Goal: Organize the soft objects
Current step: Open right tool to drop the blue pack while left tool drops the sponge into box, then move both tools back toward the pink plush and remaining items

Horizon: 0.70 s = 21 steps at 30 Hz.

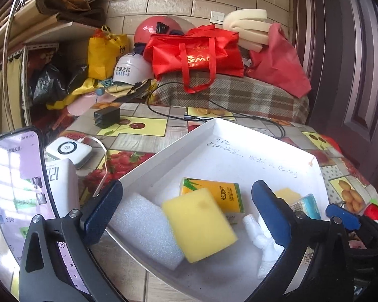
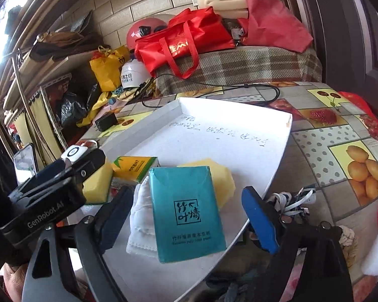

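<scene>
Now your left gripper [image 1: 186, 216] spreads wide above the yellow sponge [image 1: 199, 224]: light, squashy, so pinch its long sides; right gripper [image 2: 186, 216] released too.

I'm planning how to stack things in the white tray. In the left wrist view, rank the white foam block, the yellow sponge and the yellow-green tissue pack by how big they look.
1. White foam block and yellow sponge: about alike; no ranking.
2. Yellow-green tissue pack: looks smallest, but it lies farther back and the sponge partly hides it, so this is unsure.
</scene>
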Each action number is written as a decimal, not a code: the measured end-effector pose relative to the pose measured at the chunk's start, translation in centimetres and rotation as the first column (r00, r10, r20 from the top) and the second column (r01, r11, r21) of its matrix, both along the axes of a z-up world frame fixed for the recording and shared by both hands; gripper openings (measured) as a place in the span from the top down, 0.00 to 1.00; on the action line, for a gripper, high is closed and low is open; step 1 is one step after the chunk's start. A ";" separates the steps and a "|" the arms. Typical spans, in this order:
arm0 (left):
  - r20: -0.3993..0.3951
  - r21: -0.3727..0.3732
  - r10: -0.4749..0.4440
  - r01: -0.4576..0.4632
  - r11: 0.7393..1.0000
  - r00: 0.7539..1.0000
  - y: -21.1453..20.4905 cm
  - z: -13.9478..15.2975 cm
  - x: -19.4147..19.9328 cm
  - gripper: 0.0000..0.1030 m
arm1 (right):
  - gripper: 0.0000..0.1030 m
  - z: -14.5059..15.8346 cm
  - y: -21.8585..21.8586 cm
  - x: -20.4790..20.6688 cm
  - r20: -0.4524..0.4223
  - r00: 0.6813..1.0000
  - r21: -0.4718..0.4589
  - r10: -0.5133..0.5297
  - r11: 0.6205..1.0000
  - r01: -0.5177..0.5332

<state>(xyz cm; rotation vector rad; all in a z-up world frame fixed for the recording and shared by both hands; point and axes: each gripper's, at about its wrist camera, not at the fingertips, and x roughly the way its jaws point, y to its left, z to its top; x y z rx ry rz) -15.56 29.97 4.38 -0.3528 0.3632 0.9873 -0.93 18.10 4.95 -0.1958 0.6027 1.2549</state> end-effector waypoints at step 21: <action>0.024 0.172 -0.108 0.103 0.980 0.994 -4.3 1.2 -0.2 0.00 | 0.13 1.4 -7.6 -3.5 0.263 0.964 0.079 0.041 0.995 -0.064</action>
